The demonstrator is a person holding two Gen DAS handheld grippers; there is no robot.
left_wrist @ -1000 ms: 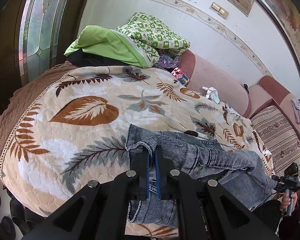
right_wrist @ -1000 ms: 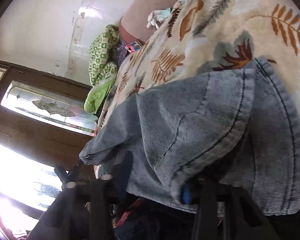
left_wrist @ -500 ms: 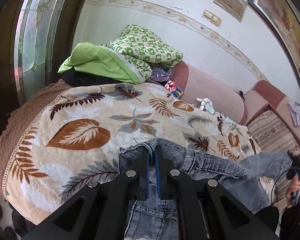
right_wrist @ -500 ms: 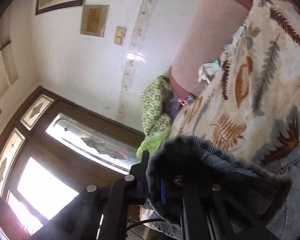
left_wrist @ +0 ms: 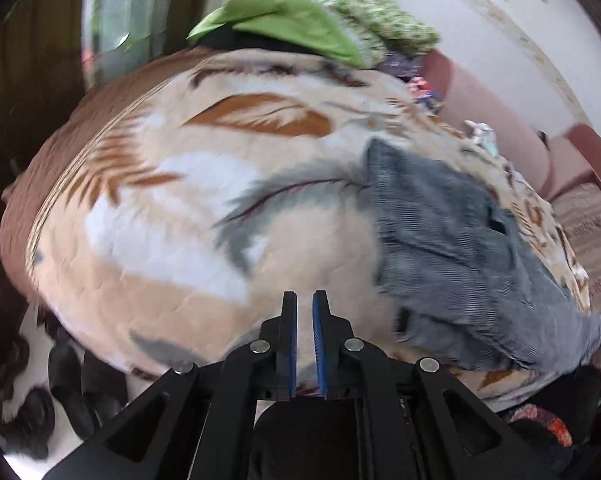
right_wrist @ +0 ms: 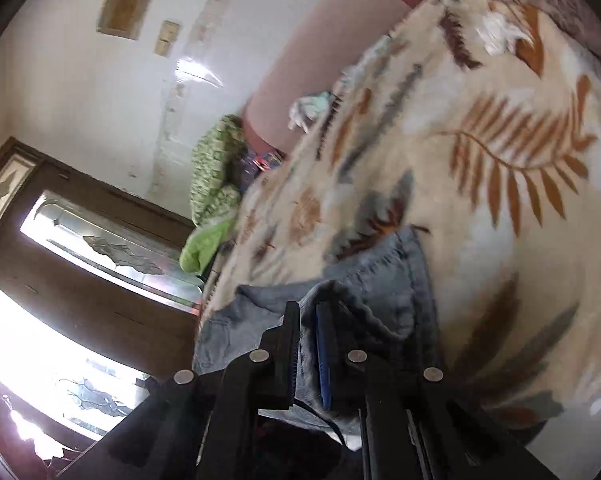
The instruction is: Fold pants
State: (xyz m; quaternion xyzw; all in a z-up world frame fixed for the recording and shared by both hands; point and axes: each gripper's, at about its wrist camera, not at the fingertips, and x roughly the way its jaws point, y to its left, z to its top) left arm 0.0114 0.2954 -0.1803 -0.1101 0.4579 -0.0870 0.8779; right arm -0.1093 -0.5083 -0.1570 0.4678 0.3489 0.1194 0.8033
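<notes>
The right claw [right_wrist: 307, 320] is pinched on an edge of the pants [right_wrist: 384, 292], likely so that side can be pulled straight. The left claw [left_wrist: 304, 308] is pressed nearly together with nothing in it. The pants [left_wrist: 460, 248] are lying bunched on the leafy blanket [left_wrist: 180, 220] of the bed.

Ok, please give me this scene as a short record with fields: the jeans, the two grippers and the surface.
surface: leaf-pattern blanket
jeans: grey-blue jeans, bunched on the blanket
left gripper: left gripper shut, empty, over bare blanket, apart from the jeans
right gripper: right gripper shut on an edge of the jeans
background: green bedding piled at the far end
</notes>
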